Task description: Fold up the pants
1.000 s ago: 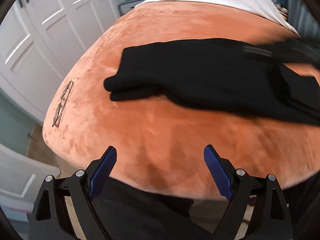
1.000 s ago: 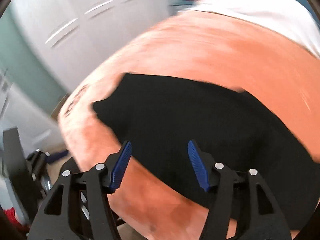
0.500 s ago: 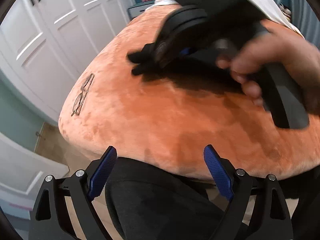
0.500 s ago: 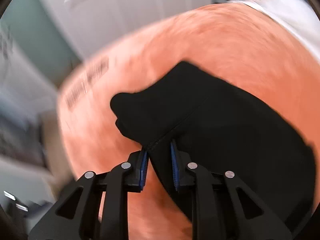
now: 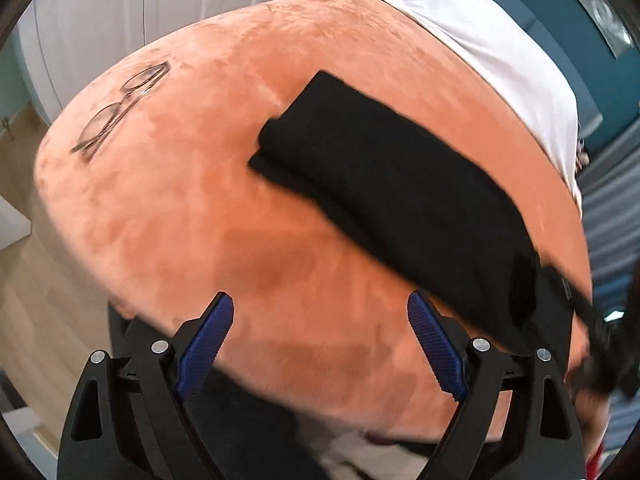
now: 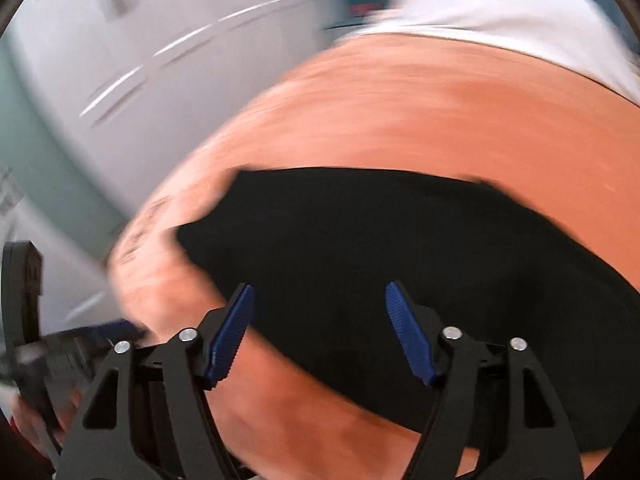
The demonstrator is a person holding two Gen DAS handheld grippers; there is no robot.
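Black pants lie folded into a long band on the orange plush bed cover. My left gripper hangs open over the cover's near edge, short of the pants, with nothing between its blue pads. In the blurred right wrist view the pants spread wide just beyond my right gripper. Its jaws are opening and the pads press on nothing. The right tool shows as a dark blur at the right edge of the left wrist view.
A pair of glasses lies on the cover at the far left. A white sheet or pillow covers the head of the bed. White cupboard doors stand beyond the bed, and wooden floor shows below left.
The right gripper closed on the pants' edge, then let go and pulled back with jaws apart. The left gripper shifted and rolled; the pants now run diagonally in its view.
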